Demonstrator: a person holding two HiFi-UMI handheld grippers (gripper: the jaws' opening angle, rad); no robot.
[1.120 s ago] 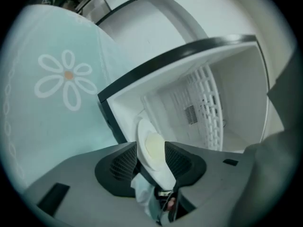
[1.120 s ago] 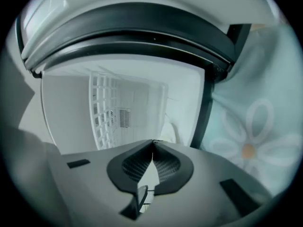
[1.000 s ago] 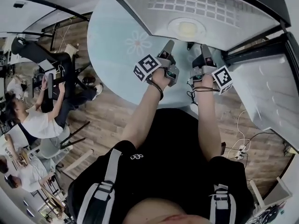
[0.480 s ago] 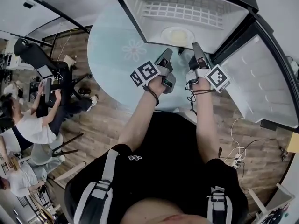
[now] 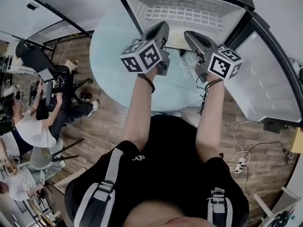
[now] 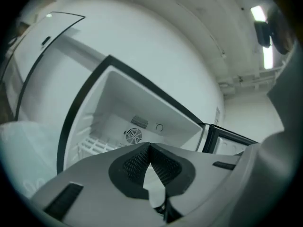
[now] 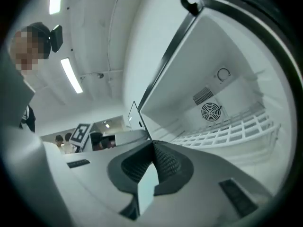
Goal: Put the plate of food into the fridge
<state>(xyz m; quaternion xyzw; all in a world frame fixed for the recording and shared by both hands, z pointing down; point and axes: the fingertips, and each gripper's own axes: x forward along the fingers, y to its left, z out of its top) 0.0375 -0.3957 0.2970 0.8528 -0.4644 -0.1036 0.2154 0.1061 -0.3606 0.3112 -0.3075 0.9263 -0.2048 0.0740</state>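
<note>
The small white fridge (image 5: pixel 189 6) stands open, with a wire shelf (image 5: pixel 189 13) at its back. Only a sliver of the pale plate of food (image 5: pixel 176 36) shows on the fridge floor, between my two raised grippers. My left gripper (image 5: pixel 158 28) is held up before the opening. In the left gripper view this gripper (image 6: pixel 149 145) is shut, its ribbed pads meeting with nothing between them. To its right, my right gripper (image 5: pixel 189 35) hangs at the same height. The right gripper view shows it (image 7: pixel 152 142) shut and empty too, in front of the shelf (image 7: pixel 227 131).
The fridge door (image 5: pixel 270 74) swings wide open to the right. A round pale blue surface with a flower pattern (image 5: pixel 111 56) lies under the fridge. People sit at desks on the left (image 5: pixel 33 126). A power strip and cables (image 5: pixel 239 167) lie on the wooden floor.
Both grippers have drawn back from the plate and risen toward the head camera. The plate stayed inside the fridge and is now mostly hidden behind them.
</note>
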